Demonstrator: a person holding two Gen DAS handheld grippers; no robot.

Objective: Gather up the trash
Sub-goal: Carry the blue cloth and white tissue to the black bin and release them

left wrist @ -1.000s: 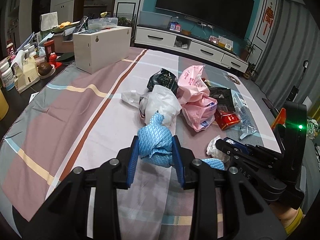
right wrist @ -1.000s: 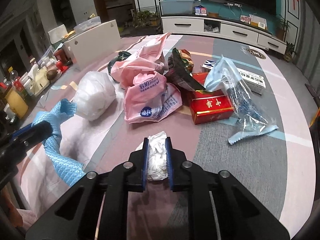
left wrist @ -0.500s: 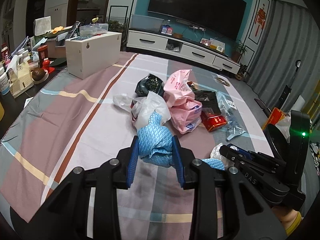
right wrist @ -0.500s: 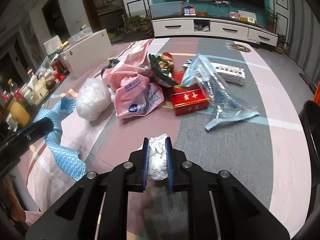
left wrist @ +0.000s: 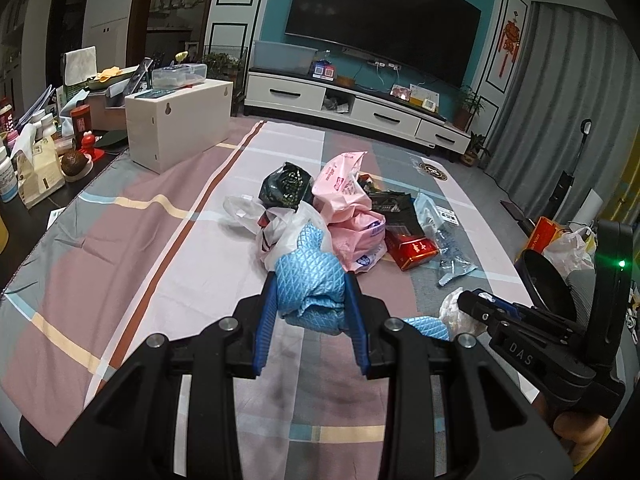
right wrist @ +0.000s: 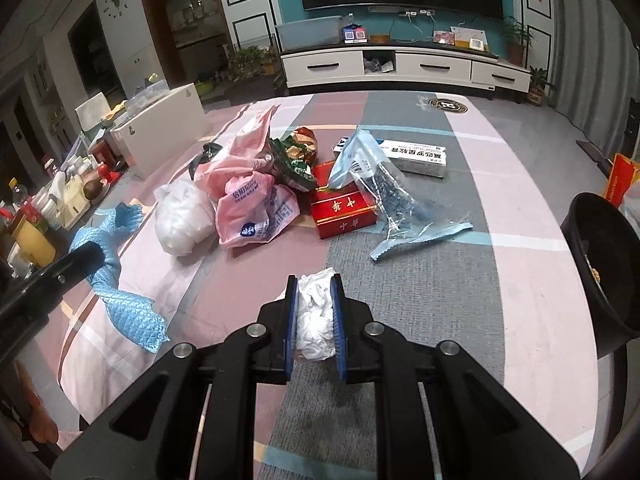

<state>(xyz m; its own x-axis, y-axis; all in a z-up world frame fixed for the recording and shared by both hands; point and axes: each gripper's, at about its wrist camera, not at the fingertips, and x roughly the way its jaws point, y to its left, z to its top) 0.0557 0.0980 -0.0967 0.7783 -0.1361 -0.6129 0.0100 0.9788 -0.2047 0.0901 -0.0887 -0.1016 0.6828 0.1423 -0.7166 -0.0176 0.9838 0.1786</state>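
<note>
While the pile of trash (right wrist: 280,188) lies in the centre of the right wrist frame on the striped cloth (left wrist: 132,248), a crumpled white tissue (right wrist: 316,316) is pinched between the narrowly closed fingers of the right gripper (right wrist: 314,320) at lower centre. A blue quilted cloth (left wrist: 310,280) is clamped between the fingers of the left gripper (left wrist: 310,308) in the lower middle of the left wrist frame, one end trailing down toward the table. A black bin (right wrist: 600,264) is seen at the right edge of the right wrist frame, just beside the table, and the tissue is judged to be carried there. The cloth is probably held for wiping rather than for discarding, though this cannot be confirmed. A red box (right wrist: 344,212), pink bags (right wrist: 256,208) and a white bag (right wrist: 182,216) remain to be collected.
</note>
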